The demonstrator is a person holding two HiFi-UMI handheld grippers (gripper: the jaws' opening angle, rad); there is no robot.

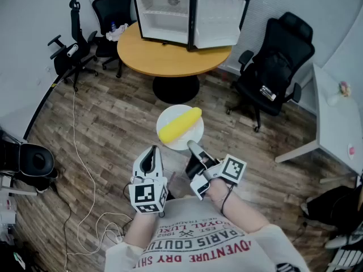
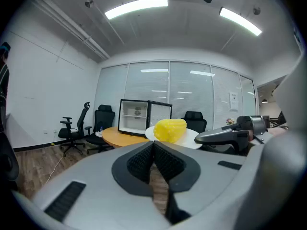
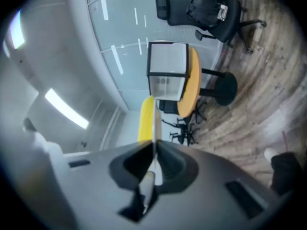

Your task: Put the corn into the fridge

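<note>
A yellow corn cob (image 1: 179, 124) lies on a small white plate (image 1: 194, 136) held in the air above the wooden floor. My right gripper (image 1: 193, 147) is shut on the plate's near rim. In the right gripper view the plate (image 3: 156, 121) shows edge-on between the jaws, with the corn (image 3: 146, 120) on one side. My left gripper (image 1: 151, 156) hangs beside the plate, shut and holding nothing; its view shows the corn (image 2: 170, 129) just ahead. The small black fridge (image 1: 167, 17) stands on the round wooden table (image 1: 170, 60) with its door (image 1: 218, 21) swung open.
Black office chairs stand at the far left (image 1: 113, 10) and right (image 1: 275, 67) of the table, another (image 1: 71, 52) by the wall. A white cable (image 1: 85, 169) trails over the floor. A white desk (image 1: 334, 123) is at the right, a black bin (image 1: 34, 162) at the left.
</note>
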